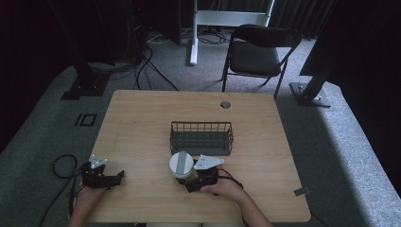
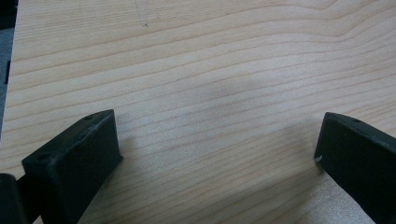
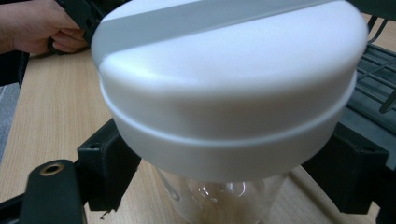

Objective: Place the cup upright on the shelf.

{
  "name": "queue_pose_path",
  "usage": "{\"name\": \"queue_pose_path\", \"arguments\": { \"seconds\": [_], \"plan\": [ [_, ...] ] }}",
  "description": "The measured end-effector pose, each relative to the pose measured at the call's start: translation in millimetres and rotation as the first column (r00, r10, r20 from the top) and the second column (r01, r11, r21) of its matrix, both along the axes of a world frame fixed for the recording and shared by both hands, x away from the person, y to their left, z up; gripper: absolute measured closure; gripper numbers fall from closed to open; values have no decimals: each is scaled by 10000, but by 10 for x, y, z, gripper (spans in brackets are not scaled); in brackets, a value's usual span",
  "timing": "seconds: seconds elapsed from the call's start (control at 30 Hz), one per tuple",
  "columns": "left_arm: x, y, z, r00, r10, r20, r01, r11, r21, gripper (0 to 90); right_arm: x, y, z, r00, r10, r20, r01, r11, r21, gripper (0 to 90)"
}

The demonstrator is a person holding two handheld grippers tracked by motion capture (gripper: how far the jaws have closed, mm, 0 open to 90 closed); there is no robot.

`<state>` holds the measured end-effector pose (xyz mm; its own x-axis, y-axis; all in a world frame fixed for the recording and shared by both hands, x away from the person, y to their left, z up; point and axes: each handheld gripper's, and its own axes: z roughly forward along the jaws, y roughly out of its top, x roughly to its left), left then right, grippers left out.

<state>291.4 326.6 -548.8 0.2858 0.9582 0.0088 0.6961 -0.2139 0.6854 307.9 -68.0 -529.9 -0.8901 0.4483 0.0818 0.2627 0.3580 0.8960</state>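
Note:
A clear jar with a white lid [image 1: 181,164] crossed by a grey stripe stands near the table's front middle, just in front of a dark wire basket [image 1: 202,124]. My right gripper [image 1: 185,178] comes at the jar from the front. In the right gripper view the lid [image 3: 224,79] looms large, and the two black jaws of the right gripper [image 3: 224,170] press the jar's sides under the lid, shut on it. At the table's front left my left gripper [image 1: 115,178] rests low. Its jaws stand wide apart over bare wood, so the left gripper [image 2: 217,140] is open.
The basket [image 3: 373,65] lies right behind the jar. A round cable hole [image 1: 225,104] marks the wooden table [image 1: 142,123] near its far edge. A black folding chair [image 1: 257,52] stands beyond the table. The person's other hand [image 3: 42,28] appears at the upper left of the right gripper view.

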Motion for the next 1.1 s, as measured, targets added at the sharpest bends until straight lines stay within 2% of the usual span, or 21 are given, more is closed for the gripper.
{"name": "queue_pose_path", "arguments": {
  "seconds": [0.5,0.7,0.83,1.1],
  "plan": [
    [0,0,0,10000,1,-3,-1,10000,-2,1,8,93,-19,10000,-22,-54,22,10000,-65,162],
    [0,0,0,10000,2,-1,-2,10000,1,1,-16,116,16,9991,195,388,-178,9989,-442,181],
    [0,0,0,10000,0,0,0,10000,1,1,-16,116,22,9988,226,445,-204,9986,-497,182],
    [0,0,0,10000,3,-1,-3,10000,-4,1,1,96,73,9997,113,218,-106,9994,-327,183]
  ]
}}
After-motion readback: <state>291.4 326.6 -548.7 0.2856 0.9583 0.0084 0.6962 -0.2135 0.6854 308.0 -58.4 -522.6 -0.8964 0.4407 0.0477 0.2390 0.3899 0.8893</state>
